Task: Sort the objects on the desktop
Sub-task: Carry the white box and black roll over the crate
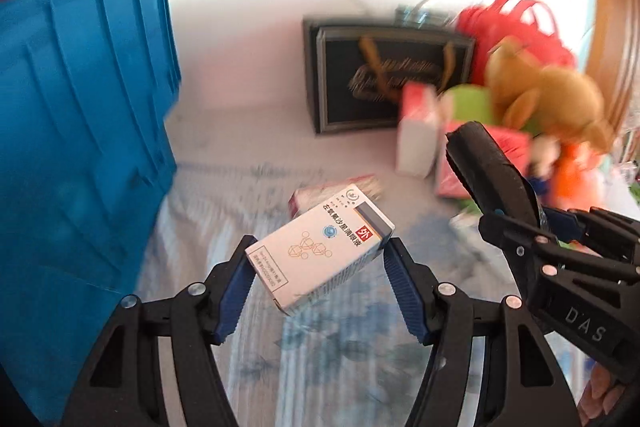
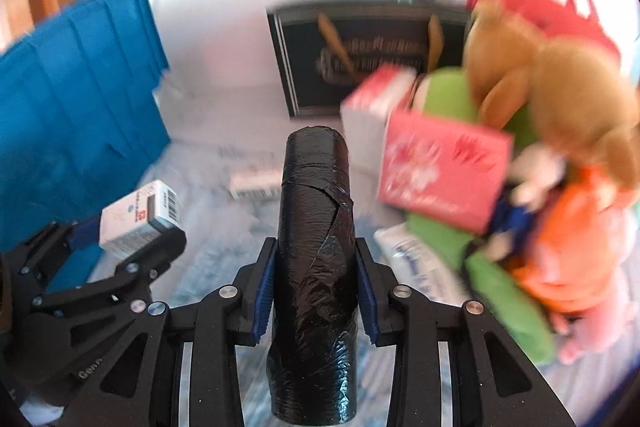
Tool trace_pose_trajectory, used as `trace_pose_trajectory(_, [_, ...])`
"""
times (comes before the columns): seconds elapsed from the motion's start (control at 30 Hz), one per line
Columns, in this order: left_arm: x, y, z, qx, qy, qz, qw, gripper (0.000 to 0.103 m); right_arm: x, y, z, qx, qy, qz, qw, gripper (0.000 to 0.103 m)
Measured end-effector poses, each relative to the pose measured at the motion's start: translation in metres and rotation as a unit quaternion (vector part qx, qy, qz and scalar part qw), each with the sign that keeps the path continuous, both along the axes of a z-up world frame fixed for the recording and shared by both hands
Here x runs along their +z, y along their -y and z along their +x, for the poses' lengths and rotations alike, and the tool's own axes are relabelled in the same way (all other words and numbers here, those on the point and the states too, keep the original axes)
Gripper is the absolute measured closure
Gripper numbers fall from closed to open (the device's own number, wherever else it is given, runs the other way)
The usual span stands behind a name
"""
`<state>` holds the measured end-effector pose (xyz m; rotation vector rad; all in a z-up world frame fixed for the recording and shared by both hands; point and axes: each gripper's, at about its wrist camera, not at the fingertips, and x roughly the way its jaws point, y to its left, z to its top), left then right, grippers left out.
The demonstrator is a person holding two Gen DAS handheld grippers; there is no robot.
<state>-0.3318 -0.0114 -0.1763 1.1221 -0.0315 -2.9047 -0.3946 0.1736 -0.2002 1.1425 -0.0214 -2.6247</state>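
My left gripper (image 1: 318, 251) is shut on a white medicine box (image 1: 320, 247) with Chinese print and holds it tilted above the bed-like cloth. The same box (image 2: 140, 223) shows in the right wrist view at the lower left. My right gripper (image 2: 316, 255) is shut on a black roll of plastic bags (image 2: 316, 267), which stands up between the blue pads. In the left wrist view the roll (image 1: 492, 171) and right gripper sit at the right. A blue plastic bin (image 1: 76, 147) stands close on the left.
A second small box (image 1: 332, 193) lies on the light patterned cloth (image 1: 304, 355) beyond the left gripper. A black gift bag (image 1: 384, 75) stands at the back. At the right is a pile: a brown plush toy (image 2: 552, 87), a pink box (image 2: 444, 167), green and orange items, a red bag (image 1: 516, 19).
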Motion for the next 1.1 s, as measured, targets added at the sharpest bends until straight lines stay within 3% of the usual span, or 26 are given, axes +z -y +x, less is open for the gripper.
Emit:
trace_pose_trajectory(0.33, [0.121,-0.001,0.112,0.01,-0.112,-0.011,0.9936,0.039,0.129,-0.001,0.098,0.015,-0.128,0.005,0.992,0.068])
trace_pose_trajectory(0.63, [0.204,0.068,0.216,0.1,-0.218,-0.034,0.9702,0.039,0.21,0.066,0.176,0.1,-0.225,-0.009,0.969,0.068])
trace_pose_trajectory(0.9, [0.232,0.184,0.274,0.199,-0.236,-0.074,0.9483,0.039,0.245,0.182,0.218,0.183,-0.253,-0.034,0.949,0.067])
trace_pose_trajectory(1.1, [0.232,0.282,0.279,0.244,-0.193,-0.082,0.947,0.039,0.251,0.266,0.227,0.219,-0.234,-0.043,0.946,0.067])
